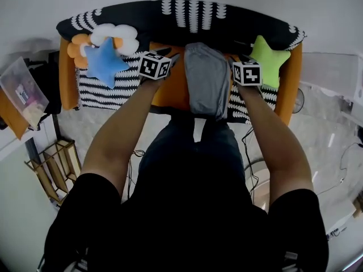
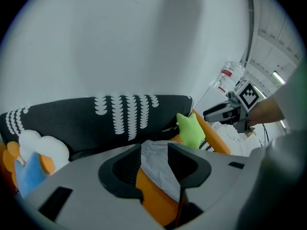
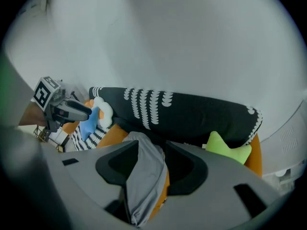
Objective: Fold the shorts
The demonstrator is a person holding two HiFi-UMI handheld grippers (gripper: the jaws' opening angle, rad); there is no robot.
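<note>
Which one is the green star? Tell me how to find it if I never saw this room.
Find the orange sofa with the black-and-white cover. At its right end, beside the armrest, sits the green star cushion. It is the only bright green thing there; the blue star cushion is at the left end.

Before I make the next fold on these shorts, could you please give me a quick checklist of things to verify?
1. The shorts lie on the sofa seat: ok, in a narrow strip between both grippers.
2. The left hand-held gripper is open: ok, jaws apart, cloth between them but not pinched.
3. The right hand-held gripper is open: ok, same state.
4. The pillows are clear of the shorts: ok, the blue pillow and the green pillow lie off to the sides.
5. The cloth edges are lined up: cannot tell.
</note>
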